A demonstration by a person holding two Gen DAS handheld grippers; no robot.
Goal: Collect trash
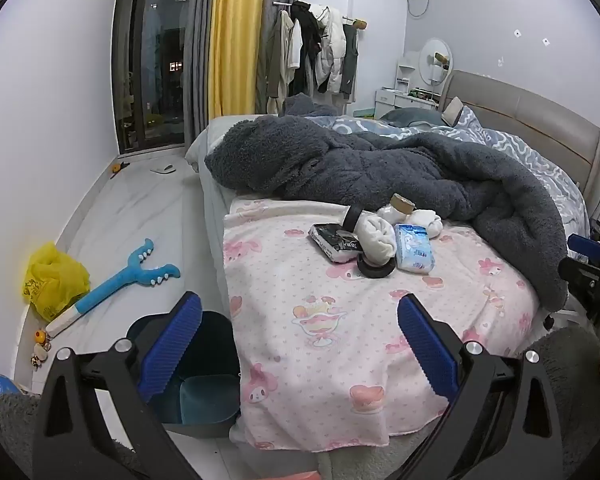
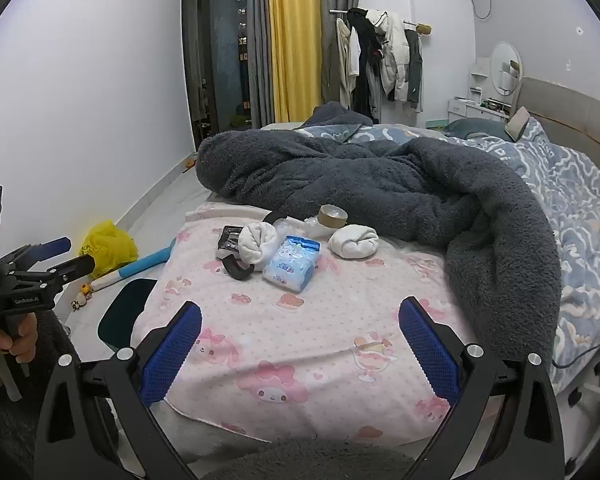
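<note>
1. Left wrist view: the left gripper (image 1: 300, 344) hangs over the near edge of the bed, above the pink blanket (image 1: 340, 344). Its blue fingers (image 1: 171, 350) stand wide apart with nothing between them.
2. The pile of items lies ahead of the fingers, well apart from them, on the pink blanket. It comprises a black packet (image 1: 334, 242), a black tape roll (image 1: 376, 267), a rolled white sock (image 1: 376, 236), a blue tissue pack (image 1: 414, 248), a second white sock (image 1: 426, 219) and a brown tape roll (image 1: 402, 203).
3. A dark bin (image 1: 204, 392) stands on the floor beside the bed, just below the left finger. A teal shape shows inside it; its nature cannot be determined.
4. A yellow plastic bag (image 1: 54, 280) and a blue toy (image 1: 128, 276) lie on the floor by the wall.
5. Right wrist view: the right gripper (image 2: 300, 348) also hovers over the pink blanket (image 2: 300, 344), fingers (image 2: 430, 350) spread and empty.
6. The same pile lies ahead, well apart: tissue pack (image 2: 292, 264) nearest, black tape roll (image 2: 240, 270) and sock (image 2: 258, 242) to its left, second sock (image 2: 354, 242) to its right, brown tape roll (image 2: 332, 216) behind.
7. A grey fleece blanket (image 2: 400, 192) lies bunched behind the pile.
8. The left gripper (image 2: 66, 258) appears at the left edge, likewise parted.
</note>
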